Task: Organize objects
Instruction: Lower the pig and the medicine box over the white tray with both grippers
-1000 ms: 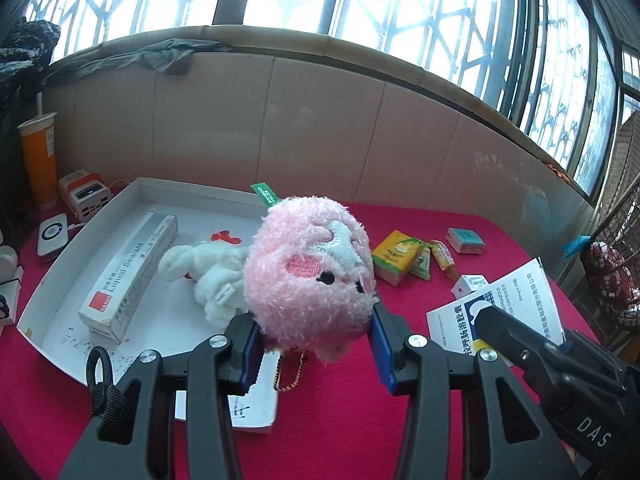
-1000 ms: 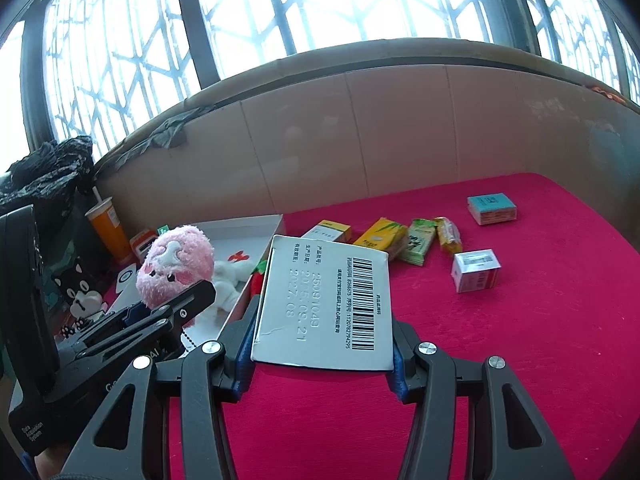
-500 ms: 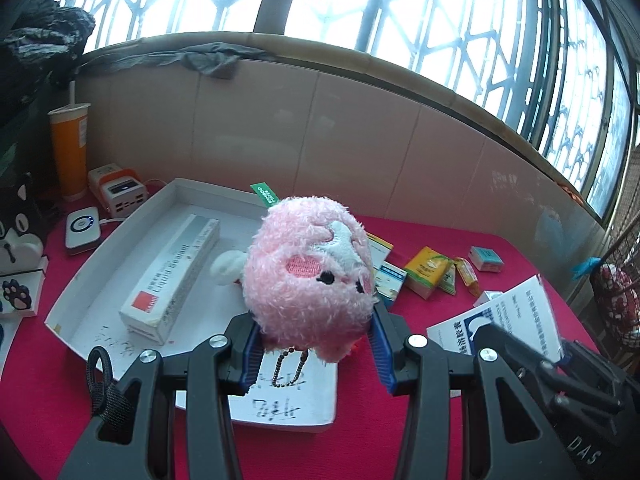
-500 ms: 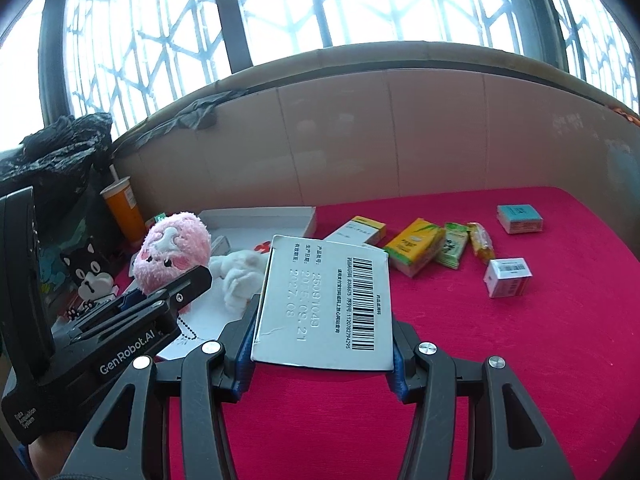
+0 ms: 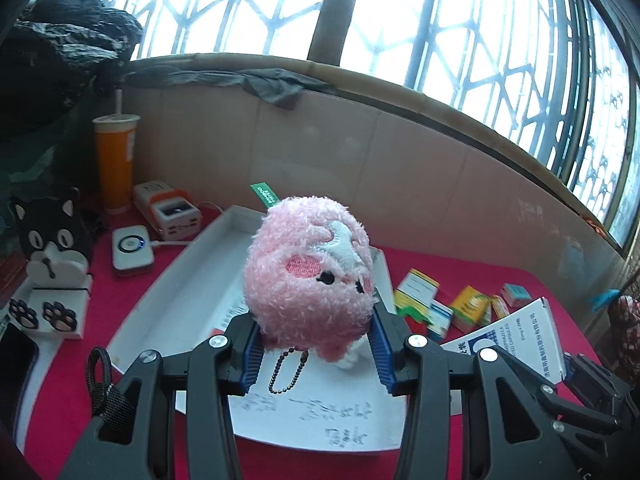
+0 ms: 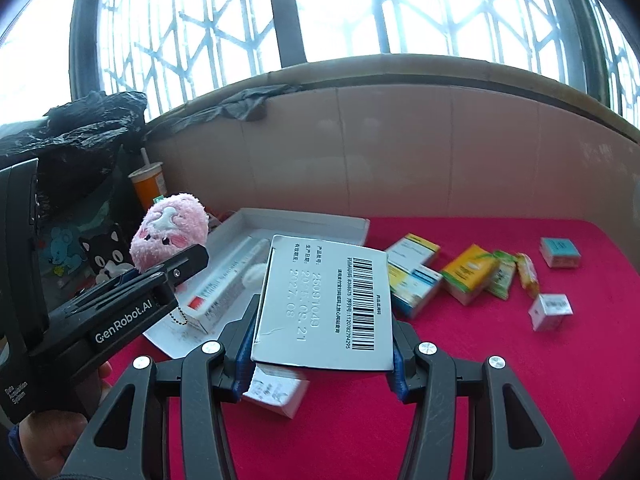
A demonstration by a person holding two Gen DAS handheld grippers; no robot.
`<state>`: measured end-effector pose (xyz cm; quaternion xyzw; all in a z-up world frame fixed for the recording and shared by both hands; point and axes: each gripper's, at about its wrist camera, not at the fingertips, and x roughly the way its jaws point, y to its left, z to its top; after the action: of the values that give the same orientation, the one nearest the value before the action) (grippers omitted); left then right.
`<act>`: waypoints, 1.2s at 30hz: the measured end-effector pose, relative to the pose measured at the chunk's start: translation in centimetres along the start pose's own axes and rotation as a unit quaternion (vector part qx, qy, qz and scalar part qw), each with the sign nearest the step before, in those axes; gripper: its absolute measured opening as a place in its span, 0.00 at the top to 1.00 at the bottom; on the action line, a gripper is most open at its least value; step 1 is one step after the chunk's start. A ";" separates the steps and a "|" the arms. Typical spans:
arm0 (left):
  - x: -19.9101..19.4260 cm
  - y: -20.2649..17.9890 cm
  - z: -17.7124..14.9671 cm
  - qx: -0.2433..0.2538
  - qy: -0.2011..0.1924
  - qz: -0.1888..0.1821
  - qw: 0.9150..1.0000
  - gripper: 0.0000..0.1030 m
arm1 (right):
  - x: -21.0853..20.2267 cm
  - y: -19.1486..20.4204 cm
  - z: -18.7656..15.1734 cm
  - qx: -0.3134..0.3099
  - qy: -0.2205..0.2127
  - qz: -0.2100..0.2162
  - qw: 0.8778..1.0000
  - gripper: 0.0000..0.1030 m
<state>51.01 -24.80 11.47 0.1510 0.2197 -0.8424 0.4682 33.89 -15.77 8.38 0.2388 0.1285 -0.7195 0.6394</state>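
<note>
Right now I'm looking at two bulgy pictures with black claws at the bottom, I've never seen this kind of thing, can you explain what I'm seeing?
No robot here: a person holds a two-finger gripper in each hand, and each gripper carries a wide-angle camera looking along its fingers. The left gripper clamps a pink plush toy above a white tray. The right gripper clamps a flat white box with a barcode. In the right camera's picture, the left gripper with the plush appears at the left. A red cloth covers the table, with small boxes scattered on it. An orange cup stands behind the tray.

Left tongs (image 5: 316, 354) clamped on a plush; right tongs (image 6: 322, 364) clamped on a box.
</note>
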 end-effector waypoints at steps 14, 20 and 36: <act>0.8 2.7 1.4 0.006 -0.001 0.033 0.999 0.57 | 2.4 2.8 2.2 -0.027 0.000 0.012 1.000 0.45; 1.7 3.4 1.6 0.015 0.000 0.050 0.999 0.57 | 4.0 3.4 3.3 -0.031 0.005 0.011 0.999 0.45; 3.9 3.9 2.3 0.039 0.017 0.062 0.997 0.57 | 8.9 3.0 4.4 -0.023 0.045 0.002 0.999 0.45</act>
<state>52.24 -30.60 10.76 0.1966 0.1843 -0.8170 0.5097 35.41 -26.03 7.96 0.2571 0.1731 -0.7033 0.6397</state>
